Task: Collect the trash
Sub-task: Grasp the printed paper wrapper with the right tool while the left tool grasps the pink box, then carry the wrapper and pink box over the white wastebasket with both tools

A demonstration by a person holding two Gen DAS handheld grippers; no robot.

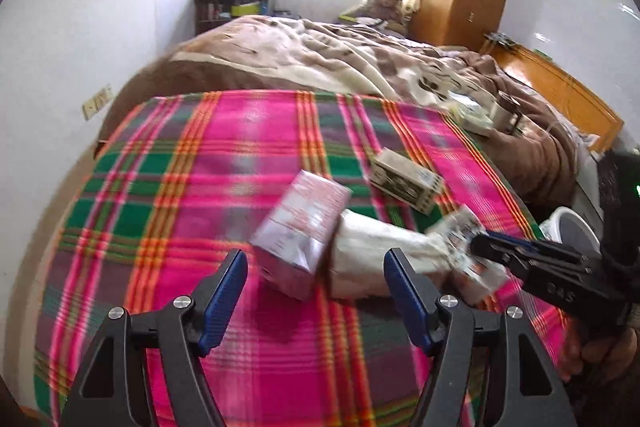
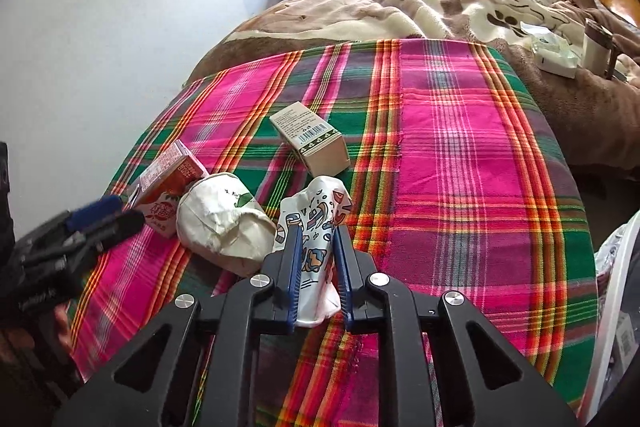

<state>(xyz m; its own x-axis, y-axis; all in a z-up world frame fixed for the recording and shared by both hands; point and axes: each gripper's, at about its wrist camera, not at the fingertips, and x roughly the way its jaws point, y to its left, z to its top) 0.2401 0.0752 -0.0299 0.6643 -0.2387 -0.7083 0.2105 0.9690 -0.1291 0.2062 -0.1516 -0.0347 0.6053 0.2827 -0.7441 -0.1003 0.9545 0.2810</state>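
Low in the right wrist view, the right gripper (image 2: 316, 267) is clamped on a crumpled patterned cup (image 2: 316, 227), its length running along the fingers. Left of it lie a white crushed cup (image 2: 224, 227) and pink carton (image 2: 168, 191) on the plaid blanket (image 2: 460, 167). The left gripper (image 1: 316, 291), jaws spread and empty, faces the carton and is nearer. A white bin (image 1: 576, 227) at the right edge is cut off.

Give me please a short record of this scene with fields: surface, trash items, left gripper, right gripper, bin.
surface: plaid blanket on a bed
trash items: pink carton, crumpled white cup, beige box, patterned paper cup
left gripper: open, empty, facing the pink carton
right gripper: fingers shut on the patterned paper cup
bin: white bin beside the bed, only partly visible
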